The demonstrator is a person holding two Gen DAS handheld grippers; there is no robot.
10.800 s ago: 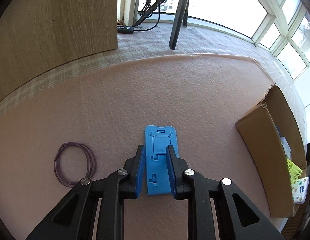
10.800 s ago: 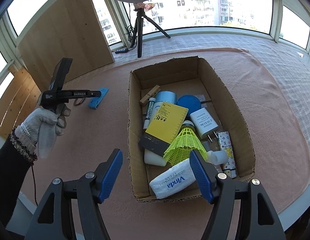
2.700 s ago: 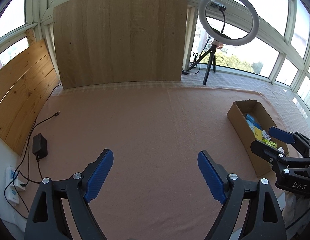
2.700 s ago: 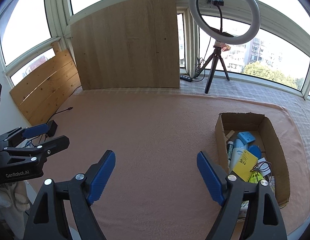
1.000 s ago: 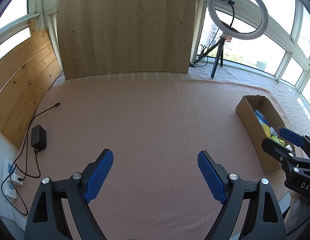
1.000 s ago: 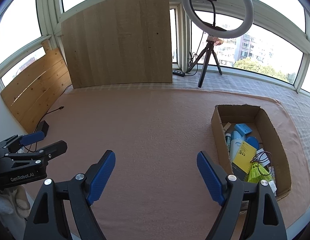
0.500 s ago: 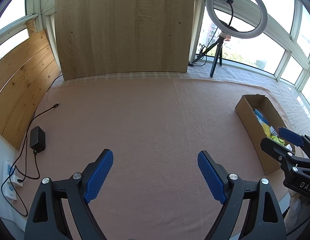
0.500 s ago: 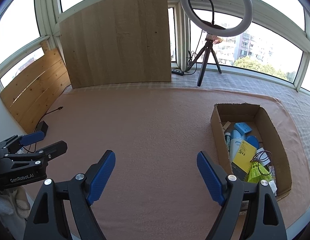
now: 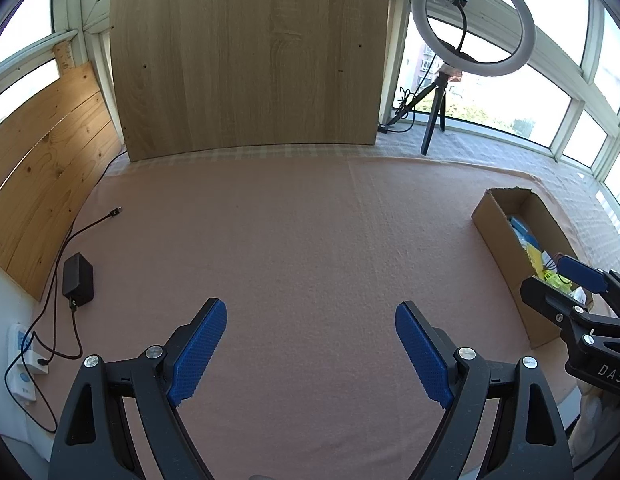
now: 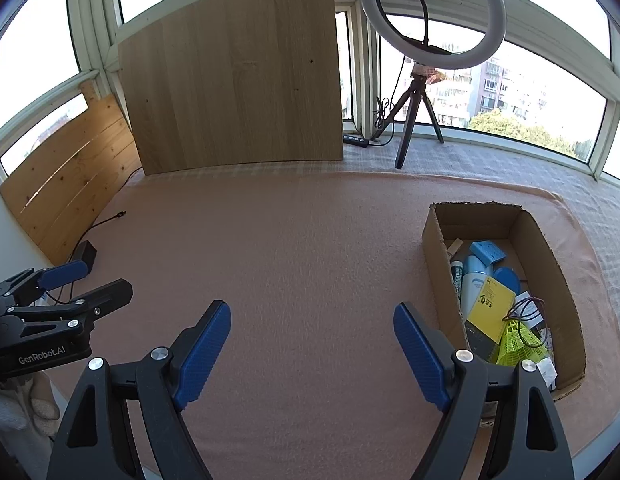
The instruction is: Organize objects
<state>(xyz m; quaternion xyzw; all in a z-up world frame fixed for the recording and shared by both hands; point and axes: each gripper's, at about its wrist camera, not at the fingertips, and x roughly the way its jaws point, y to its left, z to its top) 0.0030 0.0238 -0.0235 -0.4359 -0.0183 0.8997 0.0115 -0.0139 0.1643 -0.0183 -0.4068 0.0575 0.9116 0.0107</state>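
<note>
A cardboard box (image 10: 558, 268) stands at the right of the pink-covered table (image 10: 293, 240). It holds several items, among them a blue phone stand (image 10: 487, 253), a yellow booklet (image 10: 490, 304), a purple hair tie (image 10: 524, 312) and a yellow shuttlecock (image 10: 520, 342). The box also shows in the left wrist view (image 9: 494, 224). My left gripper (image 9: 310, 348) is open and empty above the table's near side. My right gripper (image 10: 312, 344) is open and empty, just left of the box.
A wooden board (image 10: 233, 76) and a ring light on a tripod (image 10: 422, 40) stand at the back. Wooden planks (image 9: 41, 176) line the left edge. A black adapter (image 9: 77, 280) with its cable lies at the table's left edge.
Since the earliest frames the blue phone stand and the hair tie have gone from the table into the box. Both grippers have pulled back. In the last second hardly anything moves.
</note>
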